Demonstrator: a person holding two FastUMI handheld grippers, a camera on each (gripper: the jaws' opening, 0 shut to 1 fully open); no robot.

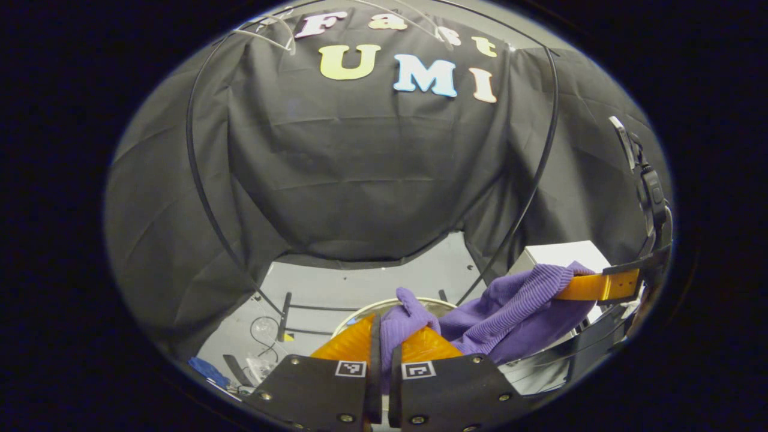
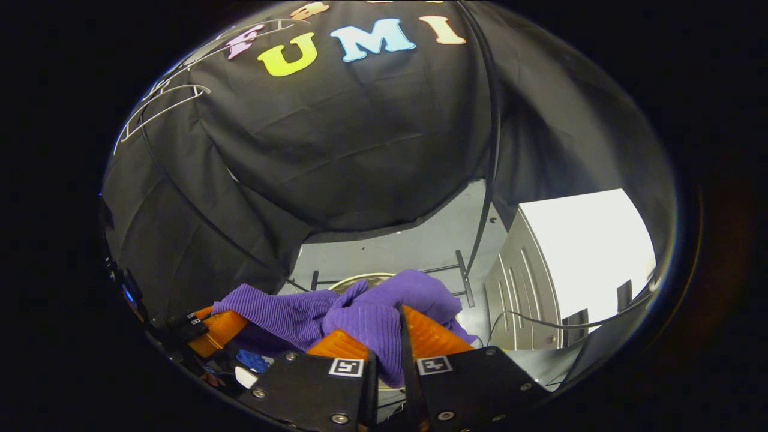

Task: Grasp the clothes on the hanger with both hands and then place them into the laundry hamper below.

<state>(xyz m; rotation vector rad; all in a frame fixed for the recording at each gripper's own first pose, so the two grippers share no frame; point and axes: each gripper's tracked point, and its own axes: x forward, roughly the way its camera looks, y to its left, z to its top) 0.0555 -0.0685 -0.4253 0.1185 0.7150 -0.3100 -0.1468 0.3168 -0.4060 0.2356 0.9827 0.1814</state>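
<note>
Fingers of our left gripper (image 1: 385,345): pressed nearly together, pinching a fold of the purple knit garment (image 1: 510,312). Fingers of our right gripper (image 2: 384,348): likewise clamped on a bunch of the same cloth. Garment: slung between the two grippers, above the round rim of the laundry hamper (image 1: 384,305) on the floor. Hangers (image 2: 162,99): bare, up by the wall. Hamper contents: we cannot tell, cloth covers the opening. Risk, as we judge: the loose middle could drape over the rim, or land outside, if one side lets go early or off-centre.
</note>
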